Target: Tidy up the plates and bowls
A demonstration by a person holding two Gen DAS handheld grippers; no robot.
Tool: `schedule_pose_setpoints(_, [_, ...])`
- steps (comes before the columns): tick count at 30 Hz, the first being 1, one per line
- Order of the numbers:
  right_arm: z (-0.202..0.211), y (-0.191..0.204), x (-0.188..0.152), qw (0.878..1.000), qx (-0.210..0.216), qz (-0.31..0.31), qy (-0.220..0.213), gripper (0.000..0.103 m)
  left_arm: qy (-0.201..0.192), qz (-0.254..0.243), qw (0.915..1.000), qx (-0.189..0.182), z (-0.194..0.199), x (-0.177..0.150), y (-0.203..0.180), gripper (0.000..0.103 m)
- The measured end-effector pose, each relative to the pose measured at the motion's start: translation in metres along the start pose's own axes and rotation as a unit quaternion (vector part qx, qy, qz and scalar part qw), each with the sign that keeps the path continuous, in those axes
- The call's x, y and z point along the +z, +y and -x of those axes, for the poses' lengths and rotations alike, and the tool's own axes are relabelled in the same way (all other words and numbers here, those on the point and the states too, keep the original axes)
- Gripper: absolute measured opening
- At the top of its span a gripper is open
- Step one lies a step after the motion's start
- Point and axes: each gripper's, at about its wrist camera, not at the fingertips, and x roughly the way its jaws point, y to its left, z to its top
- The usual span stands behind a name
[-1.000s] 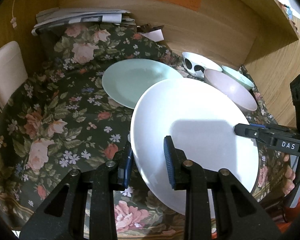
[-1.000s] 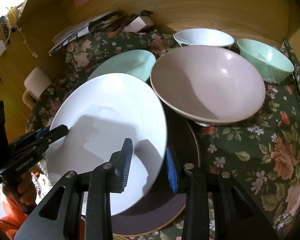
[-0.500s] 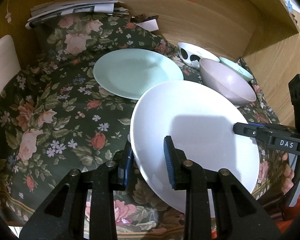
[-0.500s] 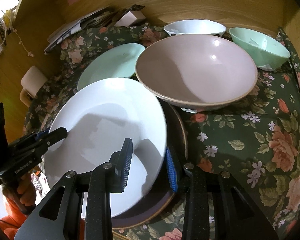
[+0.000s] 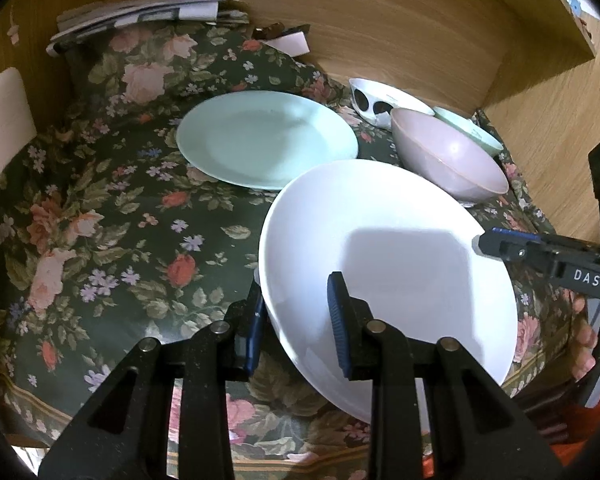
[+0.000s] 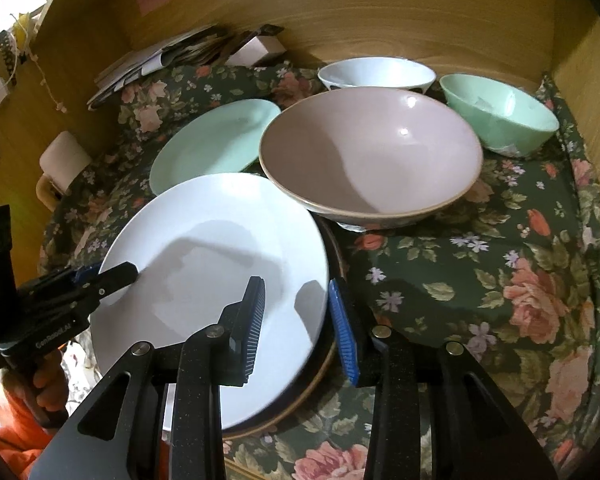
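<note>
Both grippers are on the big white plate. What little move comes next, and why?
Probably lift the white plate slightly and carry it toward the green plate. Left gripper and right gripper straddle opposite rims; a dark plate lies underneath.

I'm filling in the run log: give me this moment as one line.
step: white plate gripped at both edges | left tongs: on its left rim | right tongs: on its right rim | under it: dark plate | bowls: untouched

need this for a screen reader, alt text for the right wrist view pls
Two black grippers hold a white plate by opposite edges, just above a dark brown plate on a floral tablecloth. Behind sit a pink bowl, a mint plate, a white bowl and a mint bowl.
</note>
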Motion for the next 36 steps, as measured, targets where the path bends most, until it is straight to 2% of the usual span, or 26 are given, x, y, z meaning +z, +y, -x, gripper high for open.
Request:
schedule_pose_setpoints(8, [0.008, -0.002, 0.000, 1.000, 0.001, -0.008, -0.012, 0.032, 0.002, -0.001, 1.0000, -0.003, -0.003, -0.002, -0.002, 0.030])
schedule_pose_setpoints(13, [0.015, 0.003, 0.006, 1.000, 0.001, 0.000, -0.027, 0.034, -0.007, -0.006, 0.9999, 0.009, -0.001, 0.000, -0.002, 0.031])
schedule_pose_setpoints(19, [0.022, 0.016, 0.023, 0.999, 0.004, 0.018, -0.051, 0.039, -0.035, 0.003, 0.9992, 0.021, 0.012, 0.015, 0.006, 0.041])
schedule_pose_setpoints(21, [0.023, 0.019, 0.029, 0.998, 0.006, 0.024, -0.059, 0.044, -0.049, 0.004, 0.9984, 0.029, 0.018, 0.022, 0.009, 0.046])
schedule_pose_setpoints(26, [0.027, 0.030, 0.045, 0.996, 0.010, 0.040, -0.077, 0.048, -0.075, 0.011, 0.9962, 0.044, 0.030, 0.040, 0.019, 0.055])
schedule_pose_setpoints(30, [0.026, 0.039, 0.059, 0.995, 0.015, 0.052, -0.085, 0.055, -0.088, 0.016, 0.9944, 0.055, 0.037, 0.053, 0.028, 0.063])
schedule_pose_setpoints(36, [0.015, 0.050, 0.081, 0.994, 0.019, 0.069, -0.086, 0.055, -0.101, 0.015, 0.9921, 0.073, 0.041, 0.070, 0.039, 0.071])
